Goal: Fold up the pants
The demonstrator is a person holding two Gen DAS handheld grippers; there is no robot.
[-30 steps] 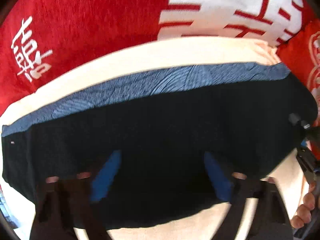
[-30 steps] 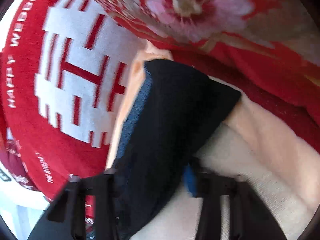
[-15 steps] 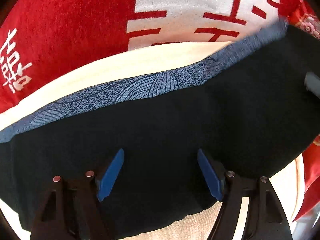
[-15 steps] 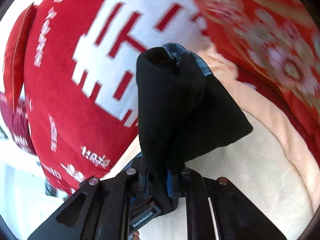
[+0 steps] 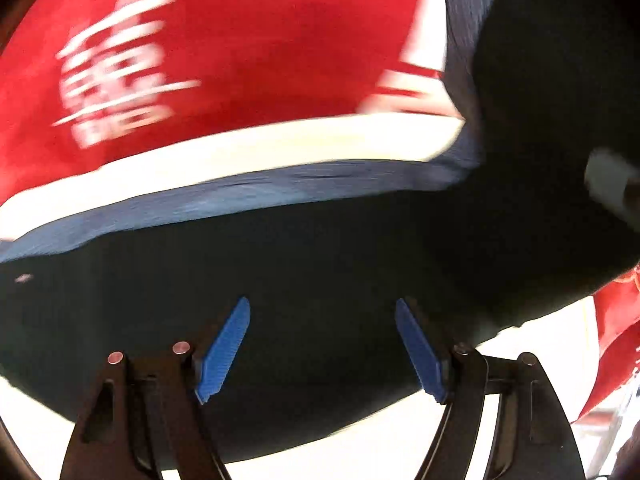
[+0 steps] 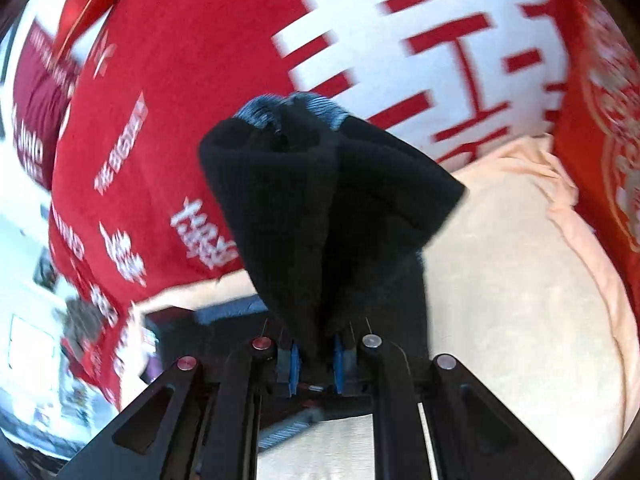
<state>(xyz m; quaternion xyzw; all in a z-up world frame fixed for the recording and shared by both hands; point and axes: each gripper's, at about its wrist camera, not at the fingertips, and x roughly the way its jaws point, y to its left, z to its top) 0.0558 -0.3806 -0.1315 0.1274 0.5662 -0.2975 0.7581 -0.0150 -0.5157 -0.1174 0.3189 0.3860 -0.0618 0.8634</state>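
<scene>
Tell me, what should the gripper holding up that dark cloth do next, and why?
Probably carry it across toward the left side and lay it down: the right gripper is shut on a lifted end of the pants, while the left gripper hovers open above the flat part.

Both wrist views face close across pants (image 5: 320,264) toward red blanket (image 6: 192,80).
</scene>
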